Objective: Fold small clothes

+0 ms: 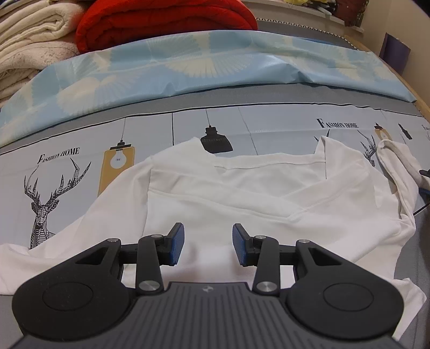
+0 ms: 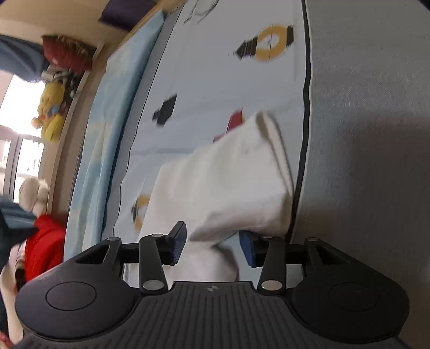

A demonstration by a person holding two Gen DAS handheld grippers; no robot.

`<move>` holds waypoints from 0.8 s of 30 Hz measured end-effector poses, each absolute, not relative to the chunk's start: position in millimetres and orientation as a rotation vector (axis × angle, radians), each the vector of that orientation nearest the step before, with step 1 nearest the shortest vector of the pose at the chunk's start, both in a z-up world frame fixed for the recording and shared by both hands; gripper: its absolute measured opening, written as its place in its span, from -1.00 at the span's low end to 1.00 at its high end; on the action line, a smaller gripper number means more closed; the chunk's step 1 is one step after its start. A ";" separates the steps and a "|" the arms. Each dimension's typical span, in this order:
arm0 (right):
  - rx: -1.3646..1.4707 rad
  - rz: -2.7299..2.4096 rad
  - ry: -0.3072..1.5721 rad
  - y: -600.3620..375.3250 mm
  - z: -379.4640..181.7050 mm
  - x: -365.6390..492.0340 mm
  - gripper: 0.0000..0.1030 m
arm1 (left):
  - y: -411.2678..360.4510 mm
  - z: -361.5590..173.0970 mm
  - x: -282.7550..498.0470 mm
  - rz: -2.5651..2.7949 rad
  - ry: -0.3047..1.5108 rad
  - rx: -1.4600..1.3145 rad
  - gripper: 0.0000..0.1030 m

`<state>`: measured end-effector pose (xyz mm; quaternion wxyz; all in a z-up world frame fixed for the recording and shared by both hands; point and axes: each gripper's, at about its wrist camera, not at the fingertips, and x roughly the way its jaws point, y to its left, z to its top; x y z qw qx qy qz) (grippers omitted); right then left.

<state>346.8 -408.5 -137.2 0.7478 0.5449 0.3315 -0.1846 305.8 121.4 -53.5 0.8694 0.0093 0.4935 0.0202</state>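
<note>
While lying spread on the printed sheet (image 1: 161, 128), the white shirt (image 1: 242, 193) is being folded.
Left gripper (image 1: 208, 245) is being hovered released; right gripper (image 2: 212, 245), released, is being held with the sleeve (image 2: 228, 182) at 12 o'clock.

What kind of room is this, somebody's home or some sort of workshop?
Most likely a bedroom at home. A white garment lies on a bed with a printed sheet, folded blankets are stacked at its far end, and stuffed toys sit by a bright window.
</note>
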 end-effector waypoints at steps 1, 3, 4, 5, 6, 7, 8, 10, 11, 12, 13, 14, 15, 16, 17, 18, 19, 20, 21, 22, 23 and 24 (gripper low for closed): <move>1.165 -0.414 0.722 -409.4 -135.9 350.1 -0.29 | 121.9 -54.4 306.8 0.044 1.035 0.022 -0.15; 1.065 -0.441 0.720 -411.5 -129.9 358.9 -0.91 | 122.7 -56.2 308.9 0.049 1.039 0.030 -0.15; 0.995 -0.443 0.719 -413.7 -126.3 365.0 -0.93 | 123.2 -56.6 309.6 0.050 1.039 0.034 -0.15; 0.926 -0.439 0.694 -417.4 -117.2 367.5 -0.93 | 123.9 -56.9 310.3 0.051 1.038 0.035 -0.15; 0.877 -0.423 0.653 -426.1 -107.6 367.3 -0.93 | 124.6 -57.4 310.8 0.051 1.039 0.035 -0.15; 0.816 -0.396 0.592 -435.9 -93.9 363.0 -0.93 | 125.2 -57.8 310.7 0.050 1.039 0.037 -0.15; 0.750 -0.366 0.525 -445.0 -79.6 360.3 -0.94 | 125.7 -58.1 310.7 0.049 1.040 0.039 -0.15; 0.659 -0.329 0.421 -468.7 -55.9 345.9 -0.94 | 127.5 -58.7 310.2 0.048 1.041 0.044 -0.15; 0.643 -0.339 0.405 -485.9 -52.0 343.9 -0.94 | 129.0 -58.9 310.1 0.050 1.042 0.044 -0.15; 0.637 -0.372 0.402 -503.8 -48.8 335.2 -0.94 | 130.7 -58.9 309.7 0.054 1.042 0.045 -0.15; 0.637 -0.419 0.411 -522.7 -48.8 325.5 -0.94 | 132.3 -58.8 309.7 0.058 1.042 0.045 -0.15; 0.639 -0.473 0.422 -541.1 -51.2 315.2 -0.94 | 133.3 -58.5 309.5 0.062 1.042 0.045 -0.15; 0.639 -0.526 0.438 -557.0 -54.4 305.5 -0.94 | 134.4 -58.3 309.5 0.064 1.041 0.044 -0.15; 0.633 -0.584 0.467 -572.4 -59.4 298.3 -0.95 | 135.2 -58.0 309.5 0.066 1.041 0.043 -0.15; 0.624 -0.637 0.503 -585.0 -64.8 292.0 -0.95 | 135.8 -57.6 309.3 0.068 1.042 0.041 -0.15; 0.617 -0.688 0.547 -594.9 -71.5 285.0 -0.95 | 136.1 -57.6 309.2 0.068 1.042 0.039 -0.15; 0.609 -0.733 0.596 -601.4 -79.3 280.4 -0.95 | 136.2 -57.8 309.1 0.067 1.043 0.039 -0.15; 0.591 -0.780 0.647 -603.0 -87.8 282.0 -0.95 | 135.9 -58.0 309.0 0.066 1.043 0.039 -0.15; 0.562 -0.826 0.706 -604.6 -96.1 283.8 -0.95 | 135.8 -58.4 309.0 0.065 1.043 0.038 -0.15; 0.531 -0.859 0.768 -603.1 -106.1 287.7 -0.95 | 136.3 -59.0 309.2 0.064 1.044 0.034 -0.15; 0.501 -0.892 0.847 -601.6 -116.7 292.3 -0.94 | 137.6 -60.0 309.6 0.065 1.046 0.029 -0.15; 0.467 -0.952 0.914 -596.8 -124.7 293.2 -0.81 | 140.1 -61.7 310.2 0.070 1.048 0.022 -0.15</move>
